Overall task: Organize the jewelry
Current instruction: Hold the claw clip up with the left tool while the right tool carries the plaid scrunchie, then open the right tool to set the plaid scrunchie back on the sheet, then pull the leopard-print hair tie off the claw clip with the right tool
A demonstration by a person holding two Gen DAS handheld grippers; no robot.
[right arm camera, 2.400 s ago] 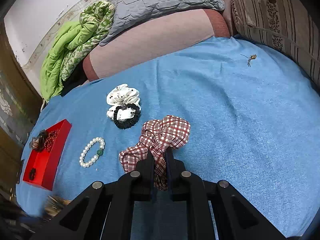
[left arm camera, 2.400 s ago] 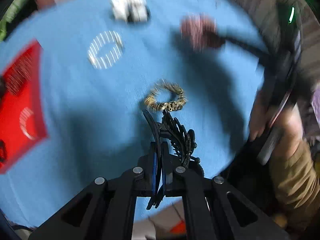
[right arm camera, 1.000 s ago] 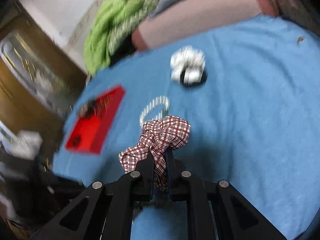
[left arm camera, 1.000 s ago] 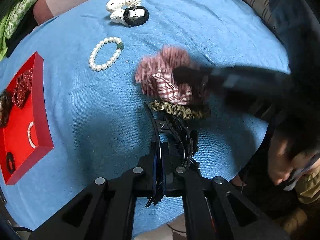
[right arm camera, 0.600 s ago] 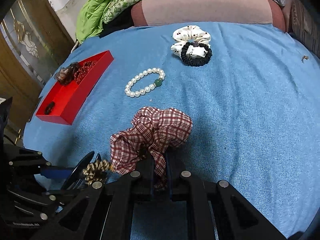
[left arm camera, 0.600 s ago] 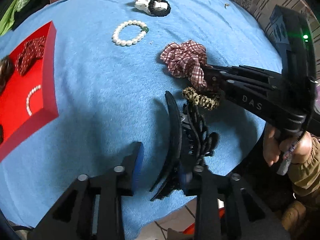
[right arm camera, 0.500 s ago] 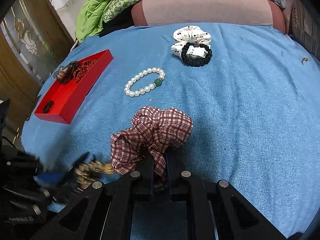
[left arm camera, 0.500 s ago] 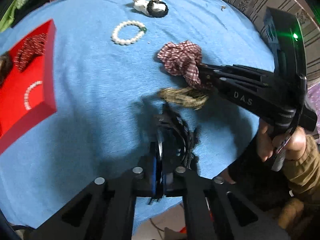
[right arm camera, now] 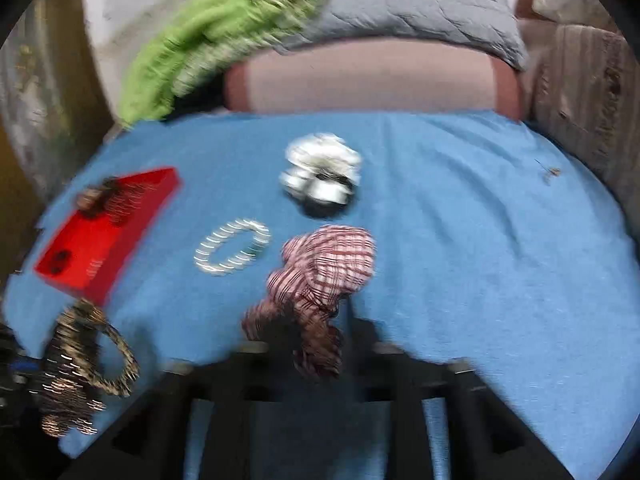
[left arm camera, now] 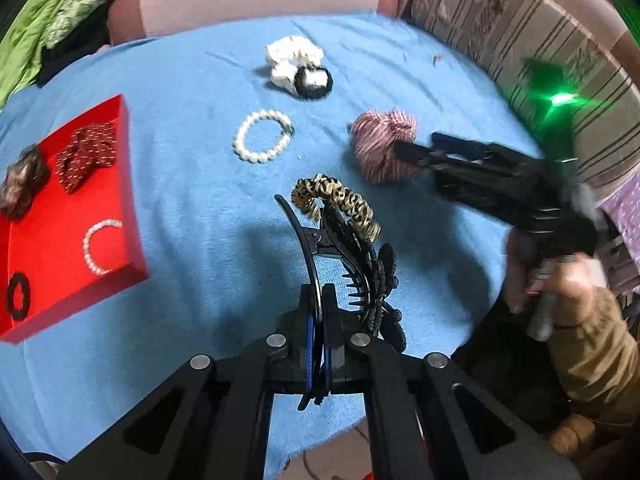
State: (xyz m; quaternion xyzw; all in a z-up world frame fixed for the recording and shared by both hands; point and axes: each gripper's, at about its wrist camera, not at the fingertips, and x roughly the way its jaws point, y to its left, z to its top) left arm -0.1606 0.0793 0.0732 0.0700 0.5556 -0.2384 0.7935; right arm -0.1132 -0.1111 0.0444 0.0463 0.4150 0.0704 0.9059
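My left gripper is shut on a black claw hair clip. A leopard-print scrunchie hangs over the clip's far end; in the right wrist view the leopard-print scrunchie is a blur at lower left. My right gripper is opening, and a red-and-white plaid scrunchie sits loosely between its spread fingers, on the blue cloth. In the left wrist view the right gripper touches the plaid scrunchie from the right. A red tray holding several hair pieces and bracelets lies at left.
A pearl bracelet lies mid-cloth, and a white dotted scrunchie with a black one lies farther back. A person's hand holds the right gripper. Striped cushions border the right, and a green blanket and grey pillow lie behind.
The right gripper's fingers have spread apart off the plaid scrunchie. The left gripper has risen with the clip, and the leopard scrunchie has come up with it.
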